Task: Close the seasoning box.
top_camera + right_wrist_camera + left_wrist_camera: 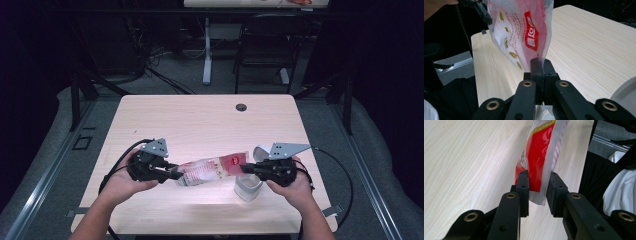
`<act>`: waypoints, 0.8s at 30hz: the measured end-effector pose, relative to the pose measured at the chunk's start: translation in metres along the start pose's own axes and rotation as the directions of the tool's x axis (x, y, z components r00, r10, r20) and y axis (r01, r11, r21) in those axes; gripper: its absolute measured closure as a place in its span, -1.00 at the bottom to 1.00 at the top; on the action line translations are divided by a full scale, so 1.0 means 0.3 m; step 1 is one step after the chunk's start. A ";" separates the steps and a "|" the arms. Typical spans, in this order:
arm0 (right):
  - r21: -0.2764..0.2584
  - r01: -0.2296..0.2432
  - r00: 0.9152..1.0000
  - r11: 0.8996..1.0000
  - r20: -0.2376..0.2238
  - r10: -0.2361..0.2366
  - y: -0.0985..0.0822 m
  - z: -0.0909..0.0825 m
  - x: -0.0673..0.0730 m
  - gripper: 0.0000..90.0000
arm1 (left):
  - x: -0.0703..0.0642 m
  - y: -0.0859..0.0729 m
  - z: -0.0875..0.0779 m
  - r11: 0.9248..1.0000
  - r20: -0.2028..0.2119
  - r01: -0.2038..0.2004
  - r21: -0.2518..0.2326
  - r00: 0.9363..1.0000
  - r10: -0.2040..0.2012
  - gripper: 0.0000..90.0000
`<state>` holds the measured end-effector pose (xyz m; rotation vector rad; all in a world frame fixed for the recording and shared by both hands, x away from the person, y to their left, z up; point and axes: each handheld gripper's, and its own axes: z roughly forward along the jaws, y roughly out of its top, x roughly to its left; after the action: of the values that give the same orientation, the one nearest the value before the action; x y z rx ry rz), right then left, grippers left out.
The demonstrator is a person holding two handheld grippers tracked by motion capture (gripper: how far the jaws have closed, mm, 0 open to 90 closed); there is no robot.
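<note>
A red and white plastic bag point(215, 169) hangs stretched between my two grippers, just above the table's near half. My left gripper point(172, 174) holds the bag's left end; in the left gripper view its jaws point(537, 192) close on the bag's point(539, 157) clear lower edge. My right gripper point(246, 169) pinches the opposite end. In the right gripper view its jaws point(540, 63) are pressed together on the bag's point(524, 32) thin corner. The far left gripper point(480, 10) shows at the top of that view.
A white cup-like container point(248, 187) stands on the wooden table point(200, 115) right under my right gripper, with a white lid point(260, 150) just behind it. A cable grommet point(241, 107) sits near the far edge. A black chair point(265, 45) stands beyond the table.
</note>
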<state>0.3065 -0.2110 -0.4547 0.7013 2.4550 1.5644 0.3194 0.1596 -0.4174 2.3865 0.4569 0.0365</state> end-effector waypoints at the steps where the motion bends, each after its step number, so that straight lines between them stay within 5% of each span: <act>1: 0.000 -0.001 1.000 1.000 0.000 0.001 0.000 0.001 0.000 1.00 | 0.001 0.002 -0.003 1.000 0.001 0.002 0.004 1.000 -0.002 0.65; 24: 0.034 0.000 0.999 0.999 0.034 -0.001 -0.020 0.013 -0.019 0.88 | 0.011 0.023 -0.026 1.000 0.009 -0.009 -0.002 1.000 0.009 0.69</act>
<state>0.3110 -0.2126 -0.4623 0.7263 2.4629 1.5008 0.3236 0.1609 -0.4072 2.3859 0.4413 0.0304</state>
